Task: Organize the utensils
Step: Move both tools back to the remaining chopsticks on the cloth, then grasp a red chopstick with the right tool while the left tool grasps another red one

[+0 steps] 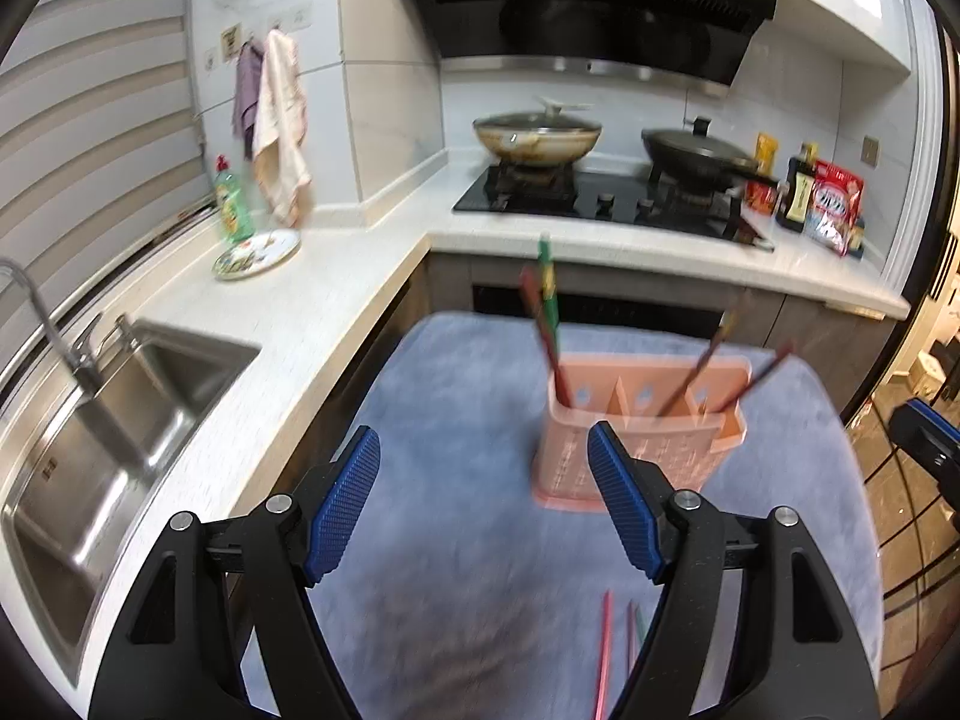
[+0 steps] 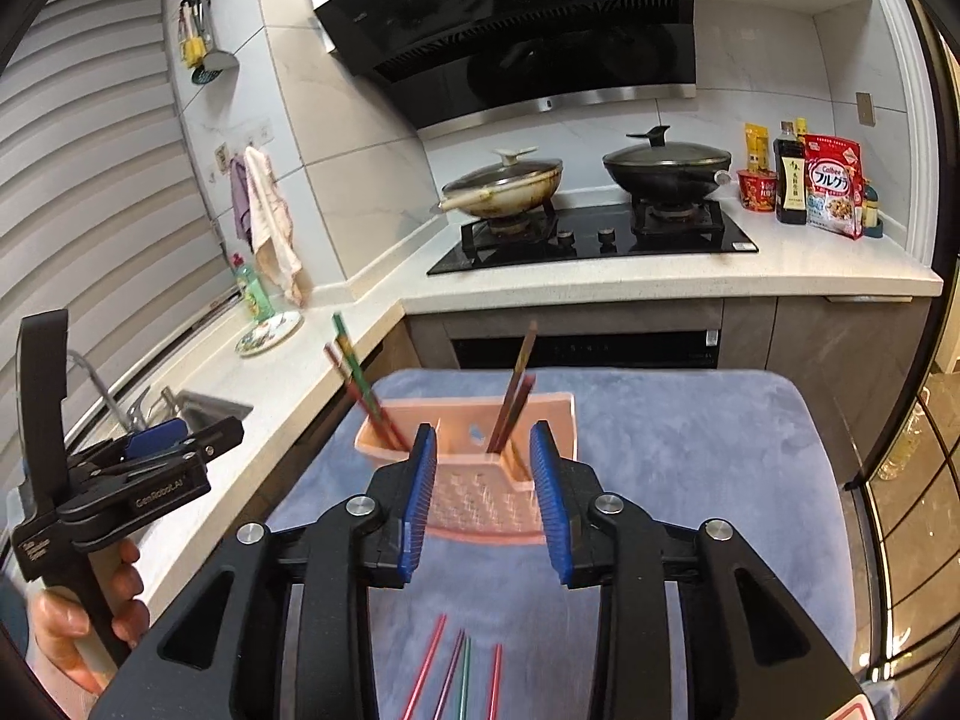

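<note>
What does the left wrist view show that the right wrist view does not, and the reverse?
Only the left wrist view shows the sink basin fully and the open left tongs from behind. Only the right wrist view shows the hanging rack, the hand gripping the left tool, and four loose chopsticks. Both show the pink holder, the blue mat and two pans.

Left hand-held gripper (image 1: 483, 504) hovers with jaws spread wide, empty; right hand-held gripper (image 2: 483, 501) likewise parted, holding nothing.
</note>
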The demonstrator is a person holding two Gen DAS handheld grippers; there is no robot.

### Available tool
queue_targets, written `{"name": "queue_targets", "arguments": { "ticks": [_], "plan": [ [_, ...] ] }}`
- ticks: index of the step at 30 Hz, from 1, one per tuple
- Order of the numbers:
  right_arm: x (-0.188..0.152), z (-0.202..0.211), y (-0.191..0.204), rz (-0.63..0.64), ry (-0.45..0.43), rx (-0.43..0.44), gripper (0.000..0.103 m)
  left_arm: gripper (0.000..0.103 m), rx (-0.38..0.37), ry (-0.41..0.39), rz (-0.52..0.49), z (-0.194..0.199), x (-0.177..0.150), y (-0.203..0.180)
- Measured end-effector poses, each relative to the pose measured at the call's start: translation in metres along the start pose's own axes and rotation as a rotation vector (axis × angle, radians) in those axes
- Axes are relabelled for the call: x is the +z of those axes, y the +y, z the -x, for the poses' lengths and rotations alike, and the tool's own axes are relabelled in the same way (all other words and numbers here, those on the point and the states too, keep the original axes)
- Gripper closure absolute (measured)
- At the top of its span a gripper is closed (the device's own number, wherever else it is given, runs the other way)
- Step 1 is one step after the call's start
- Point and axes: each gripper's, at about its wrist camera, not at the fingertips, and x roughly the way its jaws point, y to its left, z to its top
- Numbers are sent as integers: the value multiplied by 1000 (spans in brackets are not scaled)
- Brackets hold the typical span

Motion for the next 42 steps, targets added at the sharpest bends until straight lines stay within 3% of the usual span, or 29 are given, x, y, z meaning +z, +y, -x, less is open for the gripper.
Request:
{"name": "queue_targets", "arguments": {
  "ticks": [12, 18, 24, 31, 42],
  "plan": [
    [-124, 39, 3, 28, 143, -30, 70, 35, 33, 105, 5, 19, -110, 6],
    [-177, 47, 5, 74, 198, -84, 70, 35, 23, 159, 15, 22, -158, 4],
    [-225, 43, 4, 65, 283, -76, 70, 35, 15, 220, 19, 20, -201, 1],
    [-261, 35, 12, 69, 338, -72, 70, 35, 14, 258, 17, 21, -232, -1],
    [-274, 28, 10, 69, 361, -78, 76, 33, -1, 291, 5, 23, -256, -6]
  ]
}}
